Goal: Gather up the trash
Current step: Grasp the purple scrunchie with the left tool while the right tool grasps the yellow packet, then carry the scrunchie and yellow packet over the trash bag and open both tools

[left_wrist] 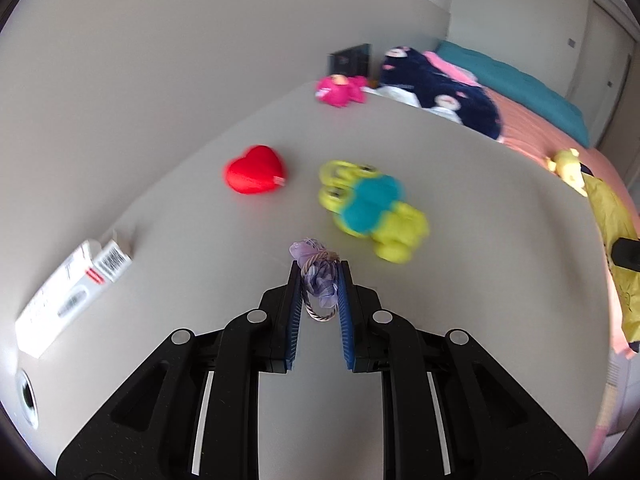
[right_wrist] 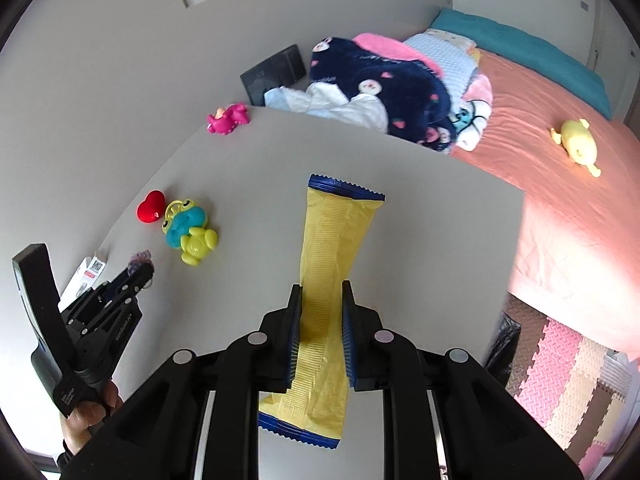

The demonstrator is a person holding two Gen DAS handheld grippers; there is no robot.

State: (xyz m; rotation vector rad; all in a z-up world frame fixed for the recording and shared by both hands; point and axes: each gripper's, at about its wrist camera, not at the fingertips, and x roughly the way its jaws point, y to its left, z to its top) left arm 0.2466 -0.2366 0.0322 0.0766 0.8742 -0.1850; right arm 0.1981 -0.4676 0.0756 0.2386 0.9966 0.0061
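1. Right gripper (right_wrist: 319, 300) pinches a yellow wrapper (right_wrist: 332, 240), held above the table (right_wrist: 440, 220).
2. Left gripper (left_wrist: 320, 280) pinches a purple scrunchie (left_wrist: 318, 280).
3. Beyond: frog toy (left_wrist: 372, 208), red heart (left_wrist: 256, 170), carton (left_wrist: 72, 292), pink toy (left_wrist: 340, 90).
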